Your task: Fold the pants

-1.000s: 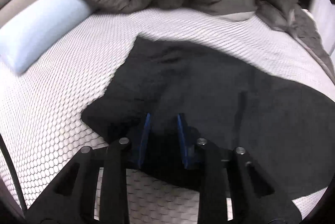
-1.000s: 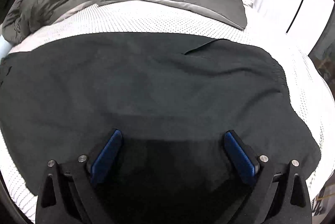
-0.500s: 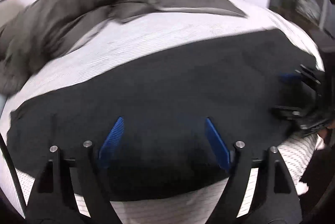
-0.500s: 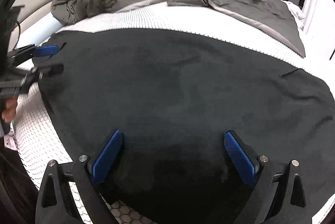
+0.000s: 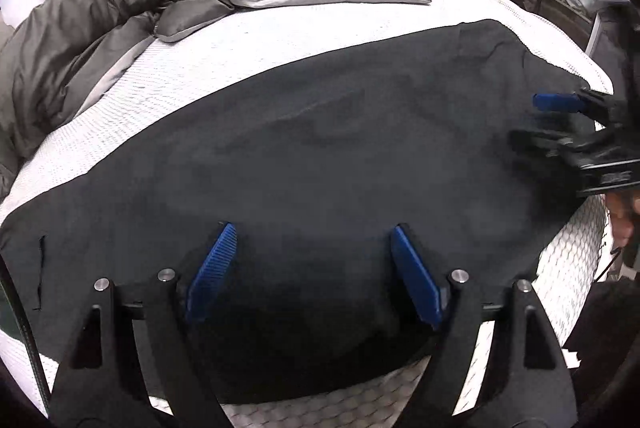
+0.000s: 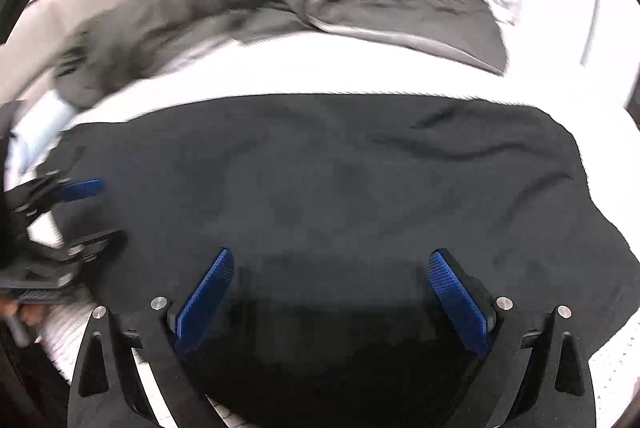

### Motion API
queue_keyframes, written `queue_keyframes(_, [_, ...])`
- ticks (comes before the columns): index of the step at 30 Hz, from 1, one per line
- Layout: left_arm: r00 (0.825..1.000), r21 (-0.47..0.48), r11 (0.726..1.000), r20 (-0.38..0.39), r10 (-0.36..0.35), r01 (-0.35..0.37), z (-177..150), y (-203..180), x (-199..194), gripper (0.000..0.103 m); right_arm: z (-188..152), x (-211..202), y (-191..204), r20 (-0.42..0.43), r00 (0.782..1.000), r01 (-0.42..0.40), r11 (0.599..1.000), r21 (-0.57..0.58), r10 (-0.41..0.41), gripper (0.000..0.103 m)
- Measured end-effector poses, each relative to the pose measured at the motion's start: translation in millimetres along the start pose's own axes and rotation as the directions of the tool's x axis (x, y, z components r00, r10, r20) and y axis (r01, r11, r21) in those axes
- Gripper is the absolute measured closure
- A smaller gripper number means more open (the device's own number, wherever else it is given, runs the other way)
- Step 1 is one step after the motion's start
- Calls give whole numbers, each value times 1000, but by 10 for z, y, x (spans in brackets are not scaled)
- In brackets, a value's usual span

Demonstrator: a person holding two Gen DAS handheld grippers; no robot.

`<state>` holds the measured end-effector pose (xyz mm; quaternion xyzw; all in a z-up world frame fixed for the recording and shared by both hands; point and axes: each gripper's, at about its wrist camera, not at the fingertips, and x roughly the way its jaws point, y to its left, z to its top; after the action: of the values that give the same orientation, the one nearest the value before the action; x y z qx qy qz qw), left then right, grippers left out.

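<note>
Pants [image 5: 320, 156] lie flat under both spread, empty grippers: left [image 5: 312, 276]; right [image 6: 332, 296].

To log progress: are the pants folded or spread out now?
Spread out: the pants lie flat across the bed, with no layer doubled over.

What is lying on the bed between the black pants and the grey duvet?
Only a bare strip of white mattress separates the black pants from the grey duvet; the left wrist view shows this sharply, the right wrist view blurrily.

Left gripper [image 5: 312, 268] now wide apart, off the pants [image 5: 320, 156].
</note>
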<state>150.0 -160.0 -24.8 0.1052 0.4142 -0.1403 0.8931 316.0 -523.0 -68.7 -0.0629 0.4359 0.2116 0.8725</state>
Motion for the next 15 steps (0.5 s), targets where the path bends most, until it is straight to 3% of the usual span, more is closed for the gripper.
queue_keyframes(2, [1000,-4,1000,-13,0,0,68,-72,105,25,-73,201,18,-80,995,54,998,-45,-58,4])
queue_keyframes(4, [1000,-10,1000,-19,-6,6,109,-117,166,25,-196,158,81,-72,995,55,992,-114,-63,4])
queue_keyframes(11, [1000,-61,998,-13,16,-16,454,-90,388,25,-349,-52,9,-119,993,-32,985,-167,12,3])
queue_keyframes(14, [999,-144,989,-46,8,-14,626,100,609,17,-276,-122,3,-113,993,-53,988,-144,36,2])
queue_keyframes(15, [996,-166,986,-93,12,-28,643,154,751,17,-224,-161,-9,-93,993,-81,990,-119,70,2])
